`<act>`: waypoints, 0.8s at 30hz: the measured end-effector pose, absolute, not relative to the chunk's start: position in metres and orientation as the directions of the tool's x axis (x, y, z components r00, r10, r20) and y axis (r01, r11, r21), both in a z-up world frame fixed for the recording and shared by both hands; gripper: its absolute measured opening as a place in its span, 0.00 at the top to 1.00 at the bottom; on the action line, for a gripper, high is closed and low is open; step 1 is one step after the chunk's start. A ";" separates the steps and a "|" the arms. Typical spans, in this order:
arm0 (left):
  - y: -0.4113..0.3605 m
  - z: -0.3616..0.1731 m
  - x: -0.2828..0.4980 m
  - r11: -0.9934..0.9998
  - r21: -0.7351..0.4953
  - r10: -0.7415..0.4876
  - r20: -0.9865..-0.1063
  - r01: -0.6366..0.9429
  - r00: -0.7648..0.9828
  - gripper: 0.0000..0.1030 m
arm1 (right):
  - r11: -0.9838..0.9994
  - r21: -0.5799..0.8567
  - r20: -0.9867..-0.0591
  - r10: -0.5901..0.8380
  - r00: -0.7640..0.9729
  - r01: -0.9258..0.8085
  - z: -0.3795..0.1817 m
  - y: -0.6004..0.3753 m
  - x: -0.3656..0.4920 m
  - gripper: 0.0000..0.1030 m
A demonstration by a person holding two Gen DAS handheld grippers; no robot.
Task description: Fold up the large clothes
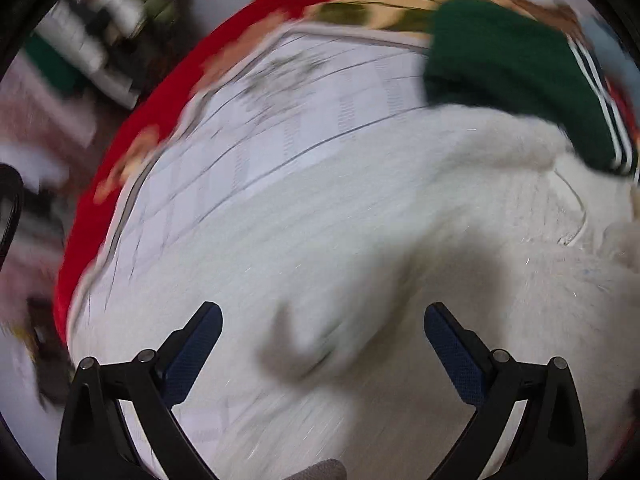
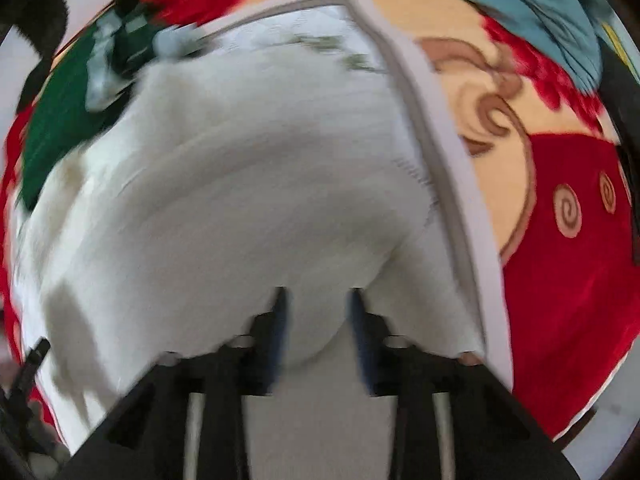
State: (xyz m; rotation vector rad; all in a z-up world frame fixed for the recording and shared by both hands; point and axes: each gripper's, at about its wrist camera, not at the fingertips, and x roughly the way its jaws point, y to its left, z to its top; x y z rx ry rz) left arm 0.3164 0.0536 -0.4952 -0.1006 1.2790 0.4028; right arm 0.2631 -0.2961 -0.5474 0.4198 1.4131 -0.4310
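A large white fuzzy garment (image 1: 420, 216) lies on a pale quilted mat (image 1: 304, 92). My left gripper (image 1: 323, 322) is open and empty, just above the garment's near part. In the right wrist view the same white garment (image 2: 248, 184) fills the middle. My right gripper (image 2: 318, 300) has its fingers close together with a fold of the white fabric between them. Both views are blurred by motion.
A green garment with white stripes (image 1: 516, 76) lies at the mat's far side, also in the right wrist view (image 2: 68, 120). A red patterned carpet (image 2: 560, 240) surrounds the mat (image 2: 440, 128). A blue cloth (image 2: 532, 4) lies beyond. Cluttered items (image 1: 100, 36) stand at the far left.
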 end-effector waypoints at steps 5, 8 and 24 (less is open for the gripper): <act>0.144 -0.507 0.217 0.756 -0.095 -0.040 -0.994 -0.648 0.099 0.00 | 0.882 0.156 -0.988 0.129 0.091 0.445 -0.547 -0.215 0.247 0.47; 0.194 -0.518 0.155 0.592 -0.103 -0.052 -0.995 -0.800 0.090 0.00 | 0.904 0.181 -0.983 0.172 0.059 0.388 -0.557 -0.165 0.245 0.47; 0.353 -0.565 0.123 0.265 -0.194 0.167 -0.956 -0.945 0.243 0.81 | 0.975 0.065 -0.997 0.052 0.064 0.212 -0.598 -0.039 0.298 0.47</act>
